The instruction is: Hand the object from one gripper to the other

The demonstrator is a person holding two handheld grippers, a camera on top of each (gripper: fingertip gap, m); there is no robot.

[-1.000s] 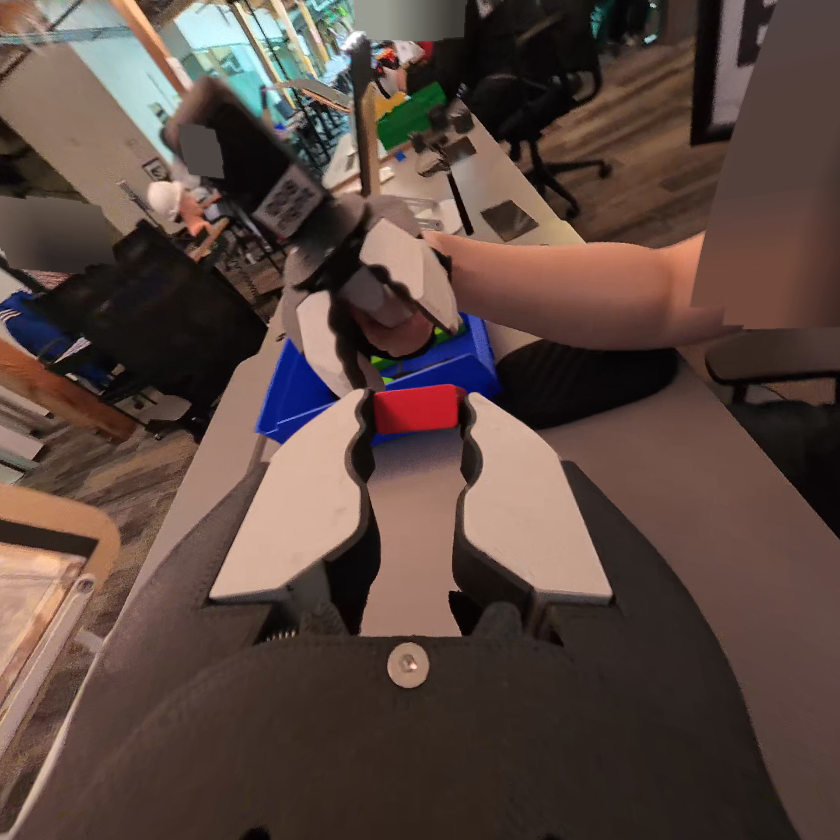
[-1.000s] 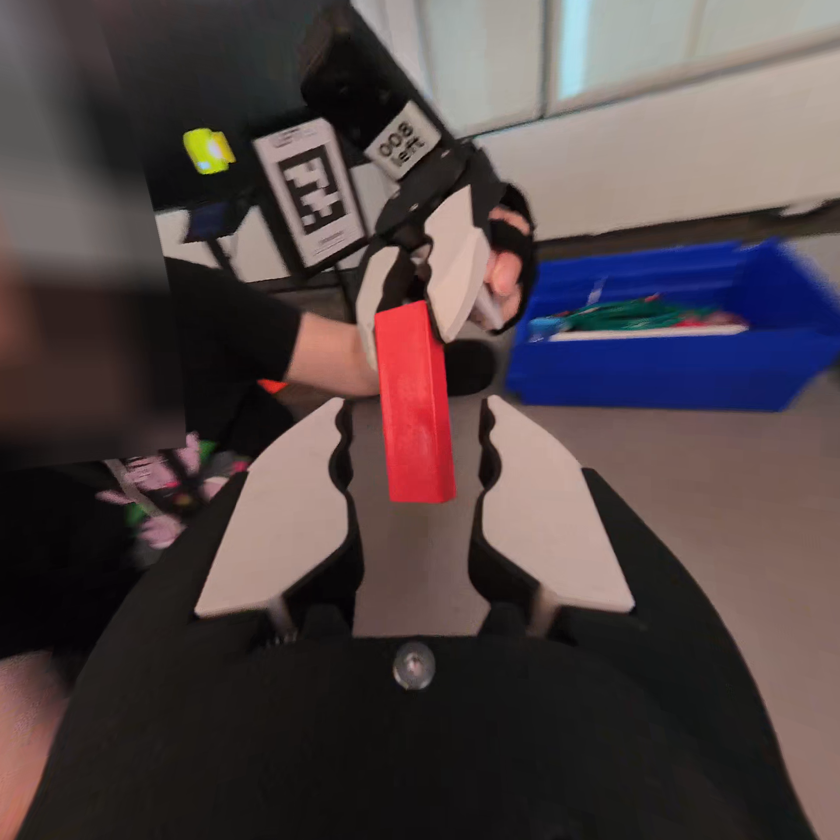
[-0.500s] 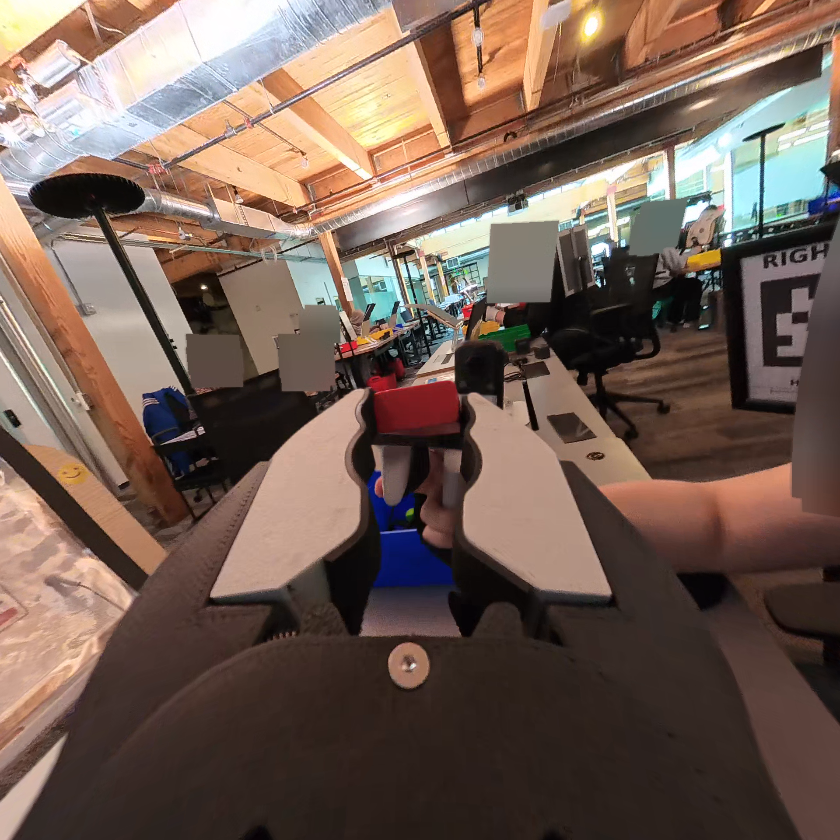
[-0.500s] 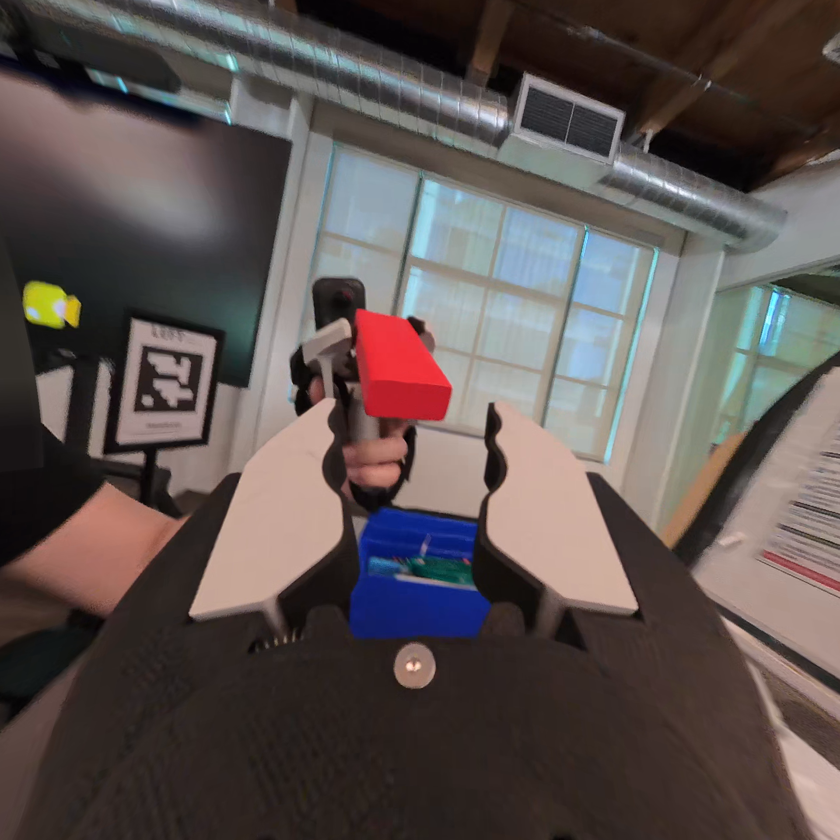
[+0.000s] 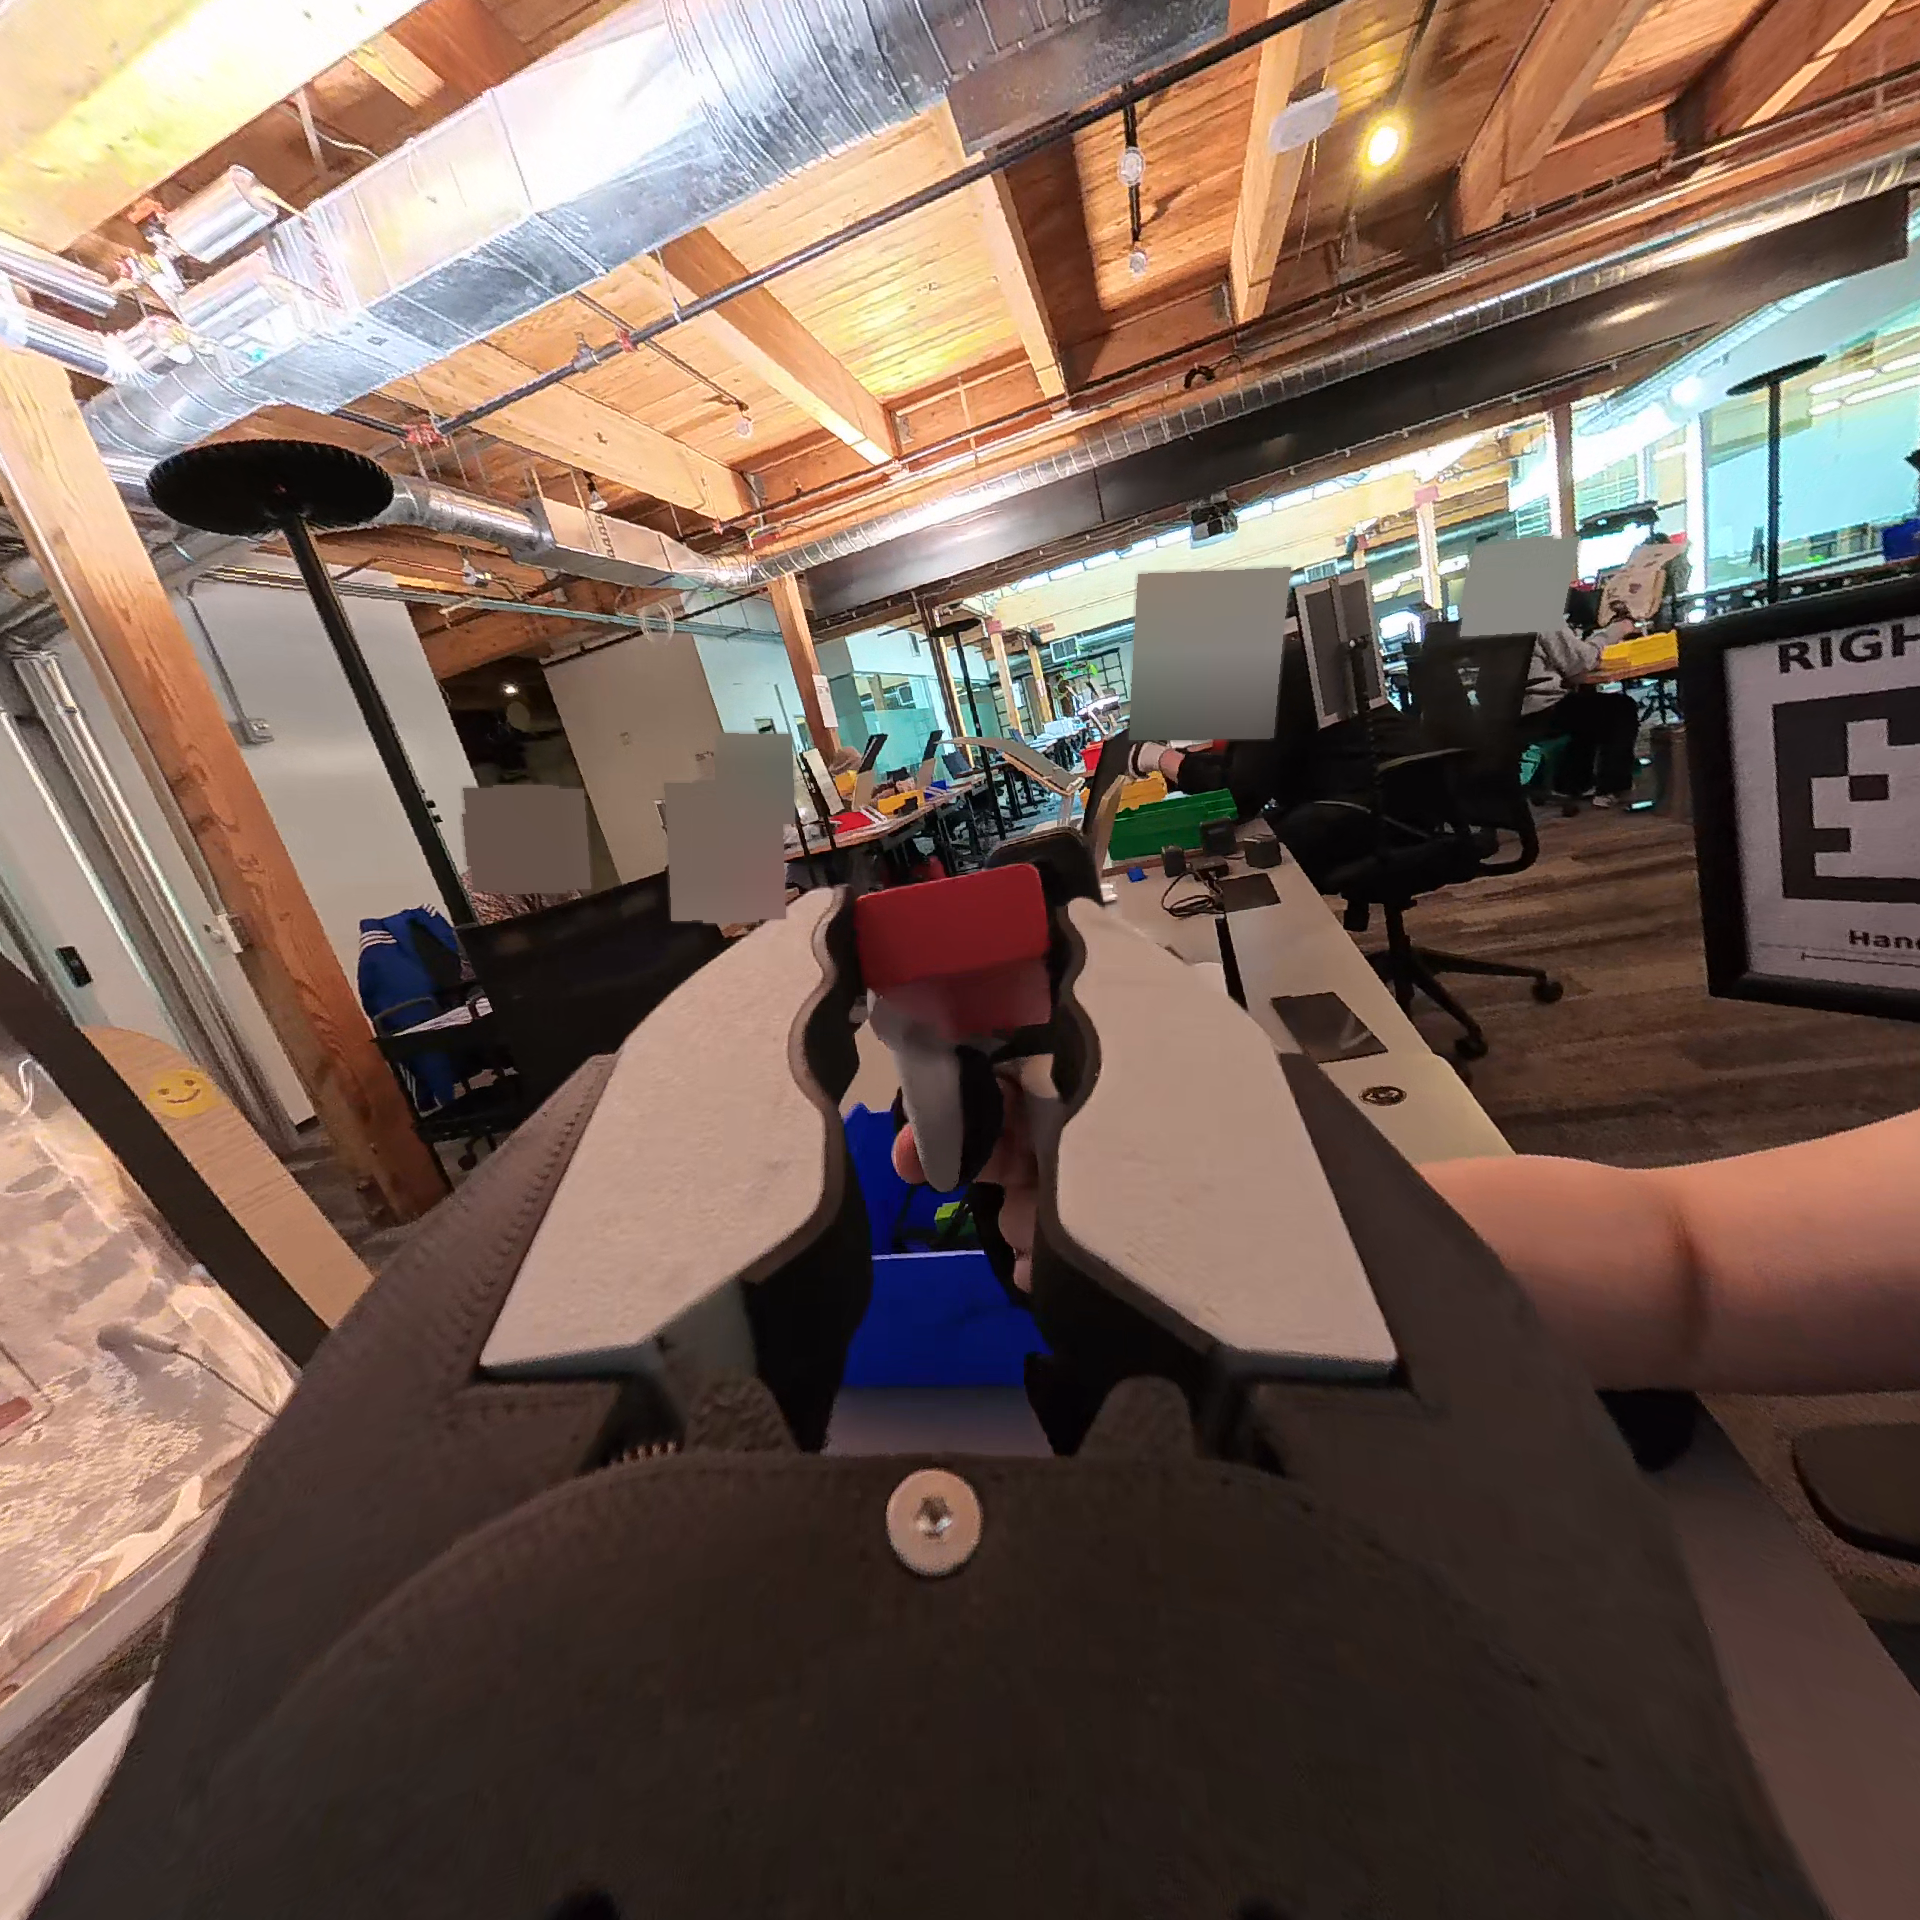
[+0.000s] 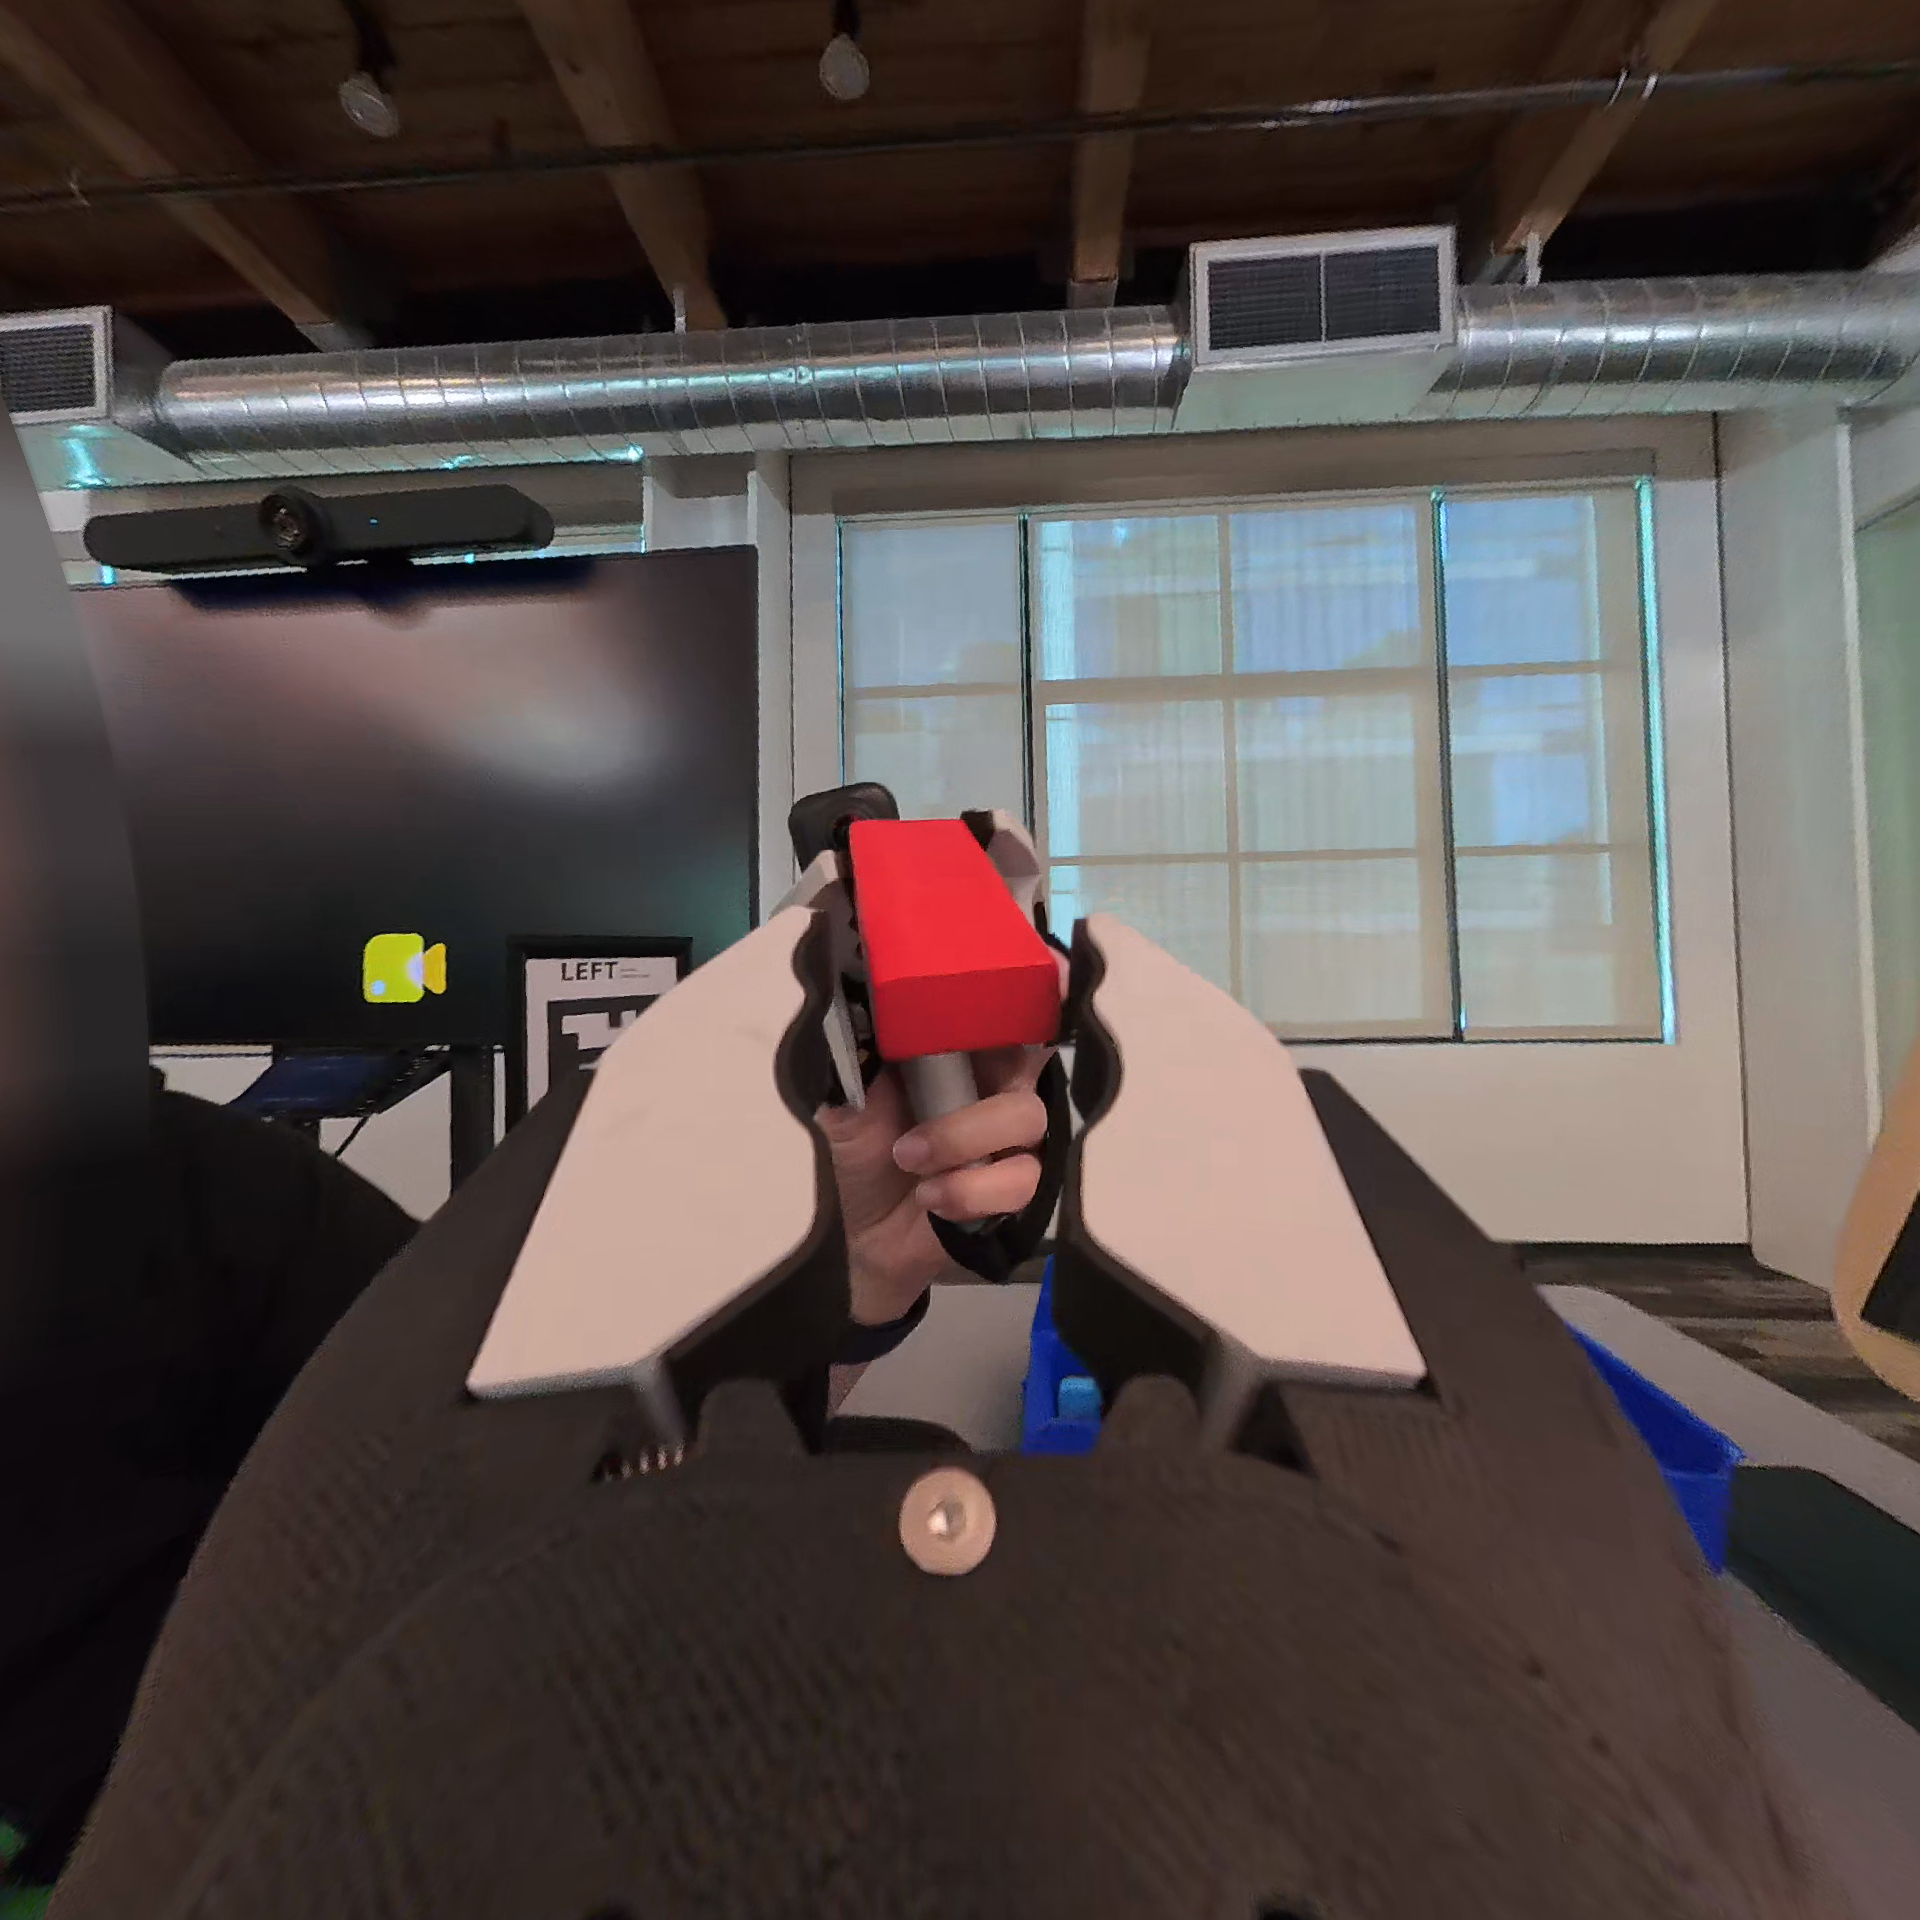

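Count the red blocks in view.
1. The red block is clamped in the left hand-held gripper, its free end reaching into the right hand-held gripper. Others could be hidden inside the blue bin.

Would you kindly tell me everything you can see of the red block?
The red block is a plain oblong bar with smooth matte faces and slightly rounded edges. It is held level in mid-air, one end clamped in the left hand-held gripper, the other lying between the fingertips of the right hand-held gripper, which look barely apart from it.
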